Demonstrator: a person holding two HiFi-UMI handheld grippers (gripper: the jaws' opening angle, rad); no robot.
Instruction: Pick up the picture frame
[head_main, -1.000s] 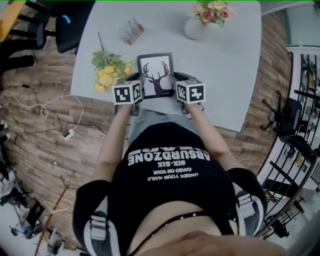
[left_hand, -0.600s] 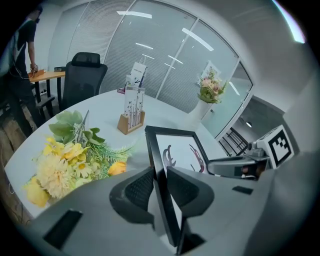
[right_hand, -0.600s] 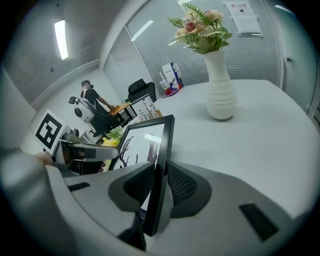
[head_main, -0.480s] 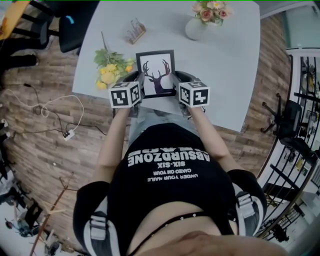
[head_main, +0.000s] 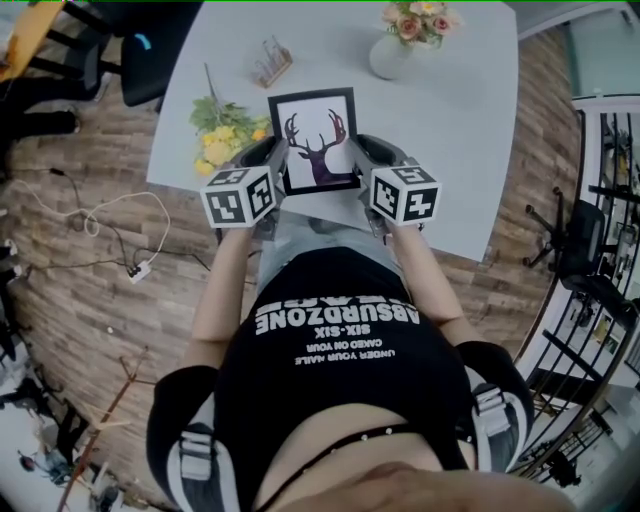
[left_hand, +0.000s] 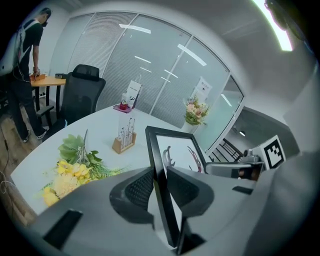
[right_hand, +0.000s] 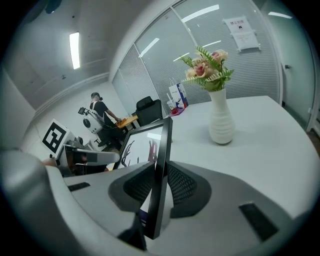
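Bouquet (head_main: 220, 140) left of picture frame (head_main: 318, 140) (vase (head_main: 390, 56) behind)

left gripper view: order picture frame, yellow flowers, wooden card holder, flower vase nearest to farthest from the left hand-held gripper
1. picture frame, in the left hand-held gripper
2. yellow flowers, left, on table
3. wooden card holder, behind flowers
4. flower vase, far right

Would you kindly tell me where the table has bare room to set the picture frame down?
The table is bare at right, between the white vase and the near edge. Crowded at left: yellow flowers, card holder.
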